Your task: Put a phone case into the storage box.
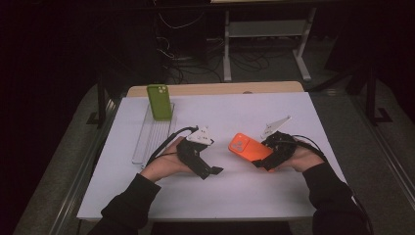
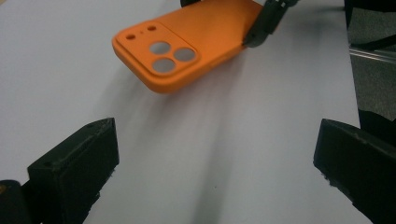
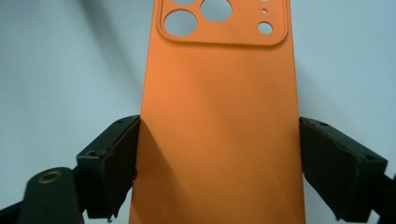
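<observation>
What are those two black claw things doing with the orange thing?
A person holds a gripper in each hand over a white table. The right gripper has an orange phone case clamped across its width and holds it up off the table. The left gripper is open with nothing in it, pointing toward the case. At the back left, a green phone case stands in a clear rack.
</observation>
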Demonstrator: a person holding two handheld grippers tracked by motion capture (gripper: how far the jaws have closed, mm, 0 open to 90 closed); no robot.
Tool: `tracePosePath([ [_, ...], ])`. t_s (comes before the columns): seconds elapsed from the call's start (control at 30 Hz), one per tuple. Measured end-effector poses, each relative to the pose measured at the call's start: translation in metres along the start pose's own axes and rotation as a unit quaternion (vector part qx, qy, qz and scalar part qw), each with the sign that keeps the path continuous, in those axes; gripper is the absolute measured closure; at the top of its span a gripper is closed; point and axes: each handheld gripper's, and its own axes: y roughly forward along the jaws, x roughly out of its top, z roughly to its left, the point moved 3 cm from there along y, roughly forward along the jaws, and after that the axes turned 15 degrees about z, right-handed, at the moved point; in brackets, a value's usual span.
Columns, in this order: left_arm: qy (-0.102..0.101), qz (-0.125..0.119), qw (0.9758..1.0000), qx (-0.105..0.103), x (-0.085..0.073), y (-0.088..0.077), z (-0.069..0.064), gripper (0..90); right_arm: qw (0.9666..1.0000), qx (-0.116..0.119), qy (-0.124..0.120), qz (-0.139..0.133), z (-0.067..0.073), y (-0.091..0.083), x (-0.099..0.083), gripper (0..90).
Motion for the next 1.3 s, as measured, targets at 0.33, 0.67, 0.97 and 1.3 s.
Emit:
tracePosePath([
  [0.33,0.026,0.015,0.9995,-0.009,-0.004,-0.001,-0.004,0.0,0.996,0.016,-0.087,0.012,0.022,0.009,0.012,15.2],
  [0.67,0.044,0.019,0.9985,-0.026,-0.004,0.003,-0.01,0.0,0.9892,0.037,-0.139,0.028,0.048,0.015,0.025,15.2],
  [0.97,0.077,0.037,0.9956,-0.04,-0.003,0.011,-0.016,0.0,0.983,0.046,-0.176,0.028,0.066,0.014,0.034,15.2],
  [1.3,0.095,0.054,0.9921,-0.062,-0.004,0.022,-0.026,0.0,0.9781,0.05,-0.201,0.026,0.078,0.012,0.04,15.1],
])
